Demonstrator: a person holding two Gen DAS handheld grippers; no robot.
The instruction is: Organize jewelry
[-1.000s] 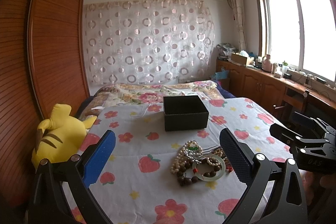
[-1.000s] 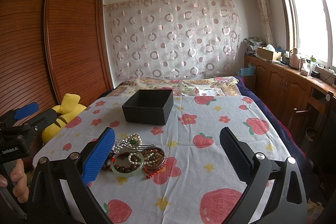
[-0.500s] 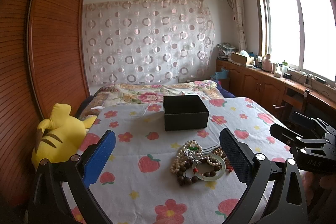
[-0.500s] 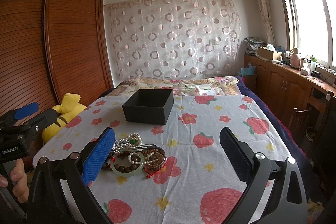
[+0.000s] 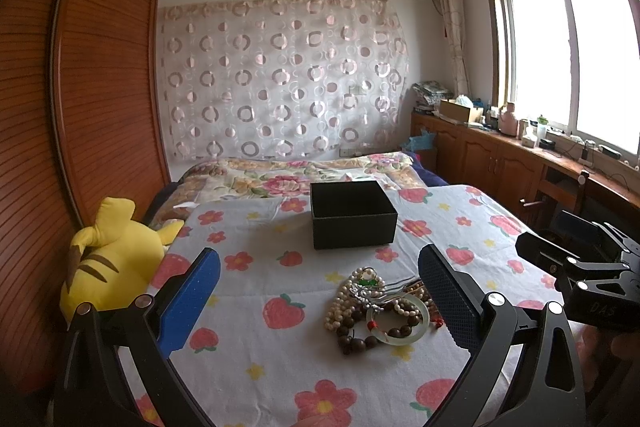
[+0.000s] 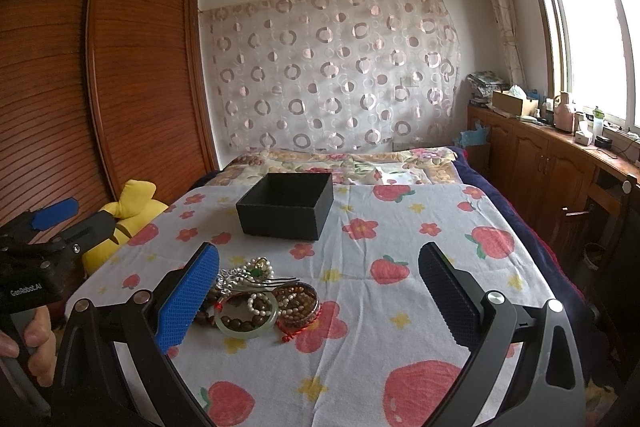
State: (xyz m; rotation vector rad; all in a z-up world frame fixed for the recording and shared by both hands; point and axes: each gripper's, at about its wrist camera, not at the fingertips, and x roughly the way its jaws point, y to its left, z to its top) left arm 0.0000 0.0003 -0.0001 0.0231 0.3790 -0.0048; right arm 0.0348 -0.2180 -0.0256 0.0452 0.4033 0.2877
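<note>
Holding: we keep our left gripper and right gripper spread wide, nothing in either.
Jewelry: the jewelry pile of beads, pearls and a green bangle lies tangled on the strawberry cloth.
Box: the black box beyond it looks empty.
Progress: we judge nothing sorted yet; every piece remains.
</note>
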